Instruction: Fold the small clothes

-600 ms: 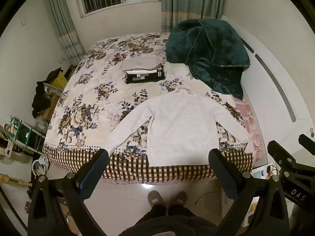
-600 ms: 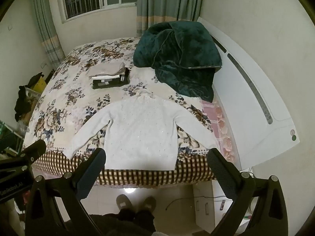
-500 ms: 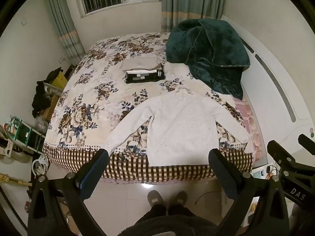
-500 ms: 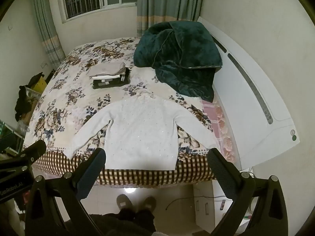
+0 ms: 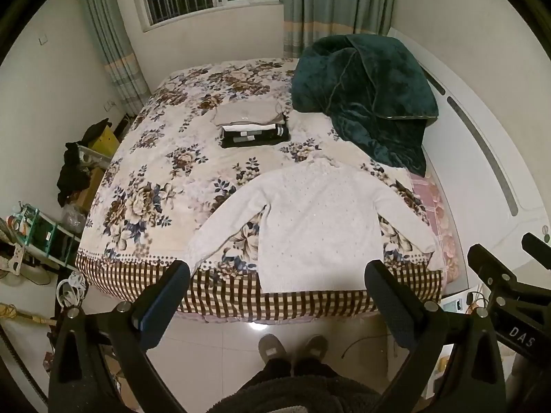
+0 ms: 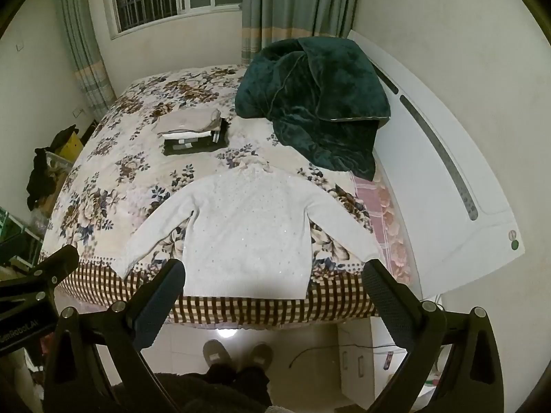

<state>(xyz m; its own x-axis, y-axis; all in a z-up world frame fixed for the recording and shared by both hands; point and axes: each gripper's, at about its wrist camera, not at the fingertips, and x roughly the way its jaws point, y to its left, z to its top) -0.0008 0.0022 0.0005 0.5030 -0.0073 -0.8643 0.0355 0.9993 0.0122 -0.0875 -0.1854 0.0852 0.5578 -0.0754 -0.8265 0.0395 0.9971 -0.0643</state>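
Nothing has really changed since a moment ago: the white sweater [image 5: 320, 227] lies in the same spot, and both tongs hang in the same place above the floor, in front of the bed [image 5: 144, 186]. That means the folding of this one has not started yet. The sweater lies flat at the near edge of the bed, with its bottom hem right over the checked border and both sleeves spread out to the sides. One sleeve points to the near left corner and the other to the near right corner. The left tongs [image 5: 275, 296] are wide open and hold nothing. The right tongs [image 6: 272, 292] are wide open too, and also hold nothing. Neither one touches the sweater. Farther back, near the middle of the bed, sits a small pile of folded clothes [image 5: 253, 125], so some pieces look done already. A big dark green blanket [image 5: 365, 93] is heaped at the far right corner, apart from the sweater. I think the next step is to reach down for a sleeve or a side and fold it in.
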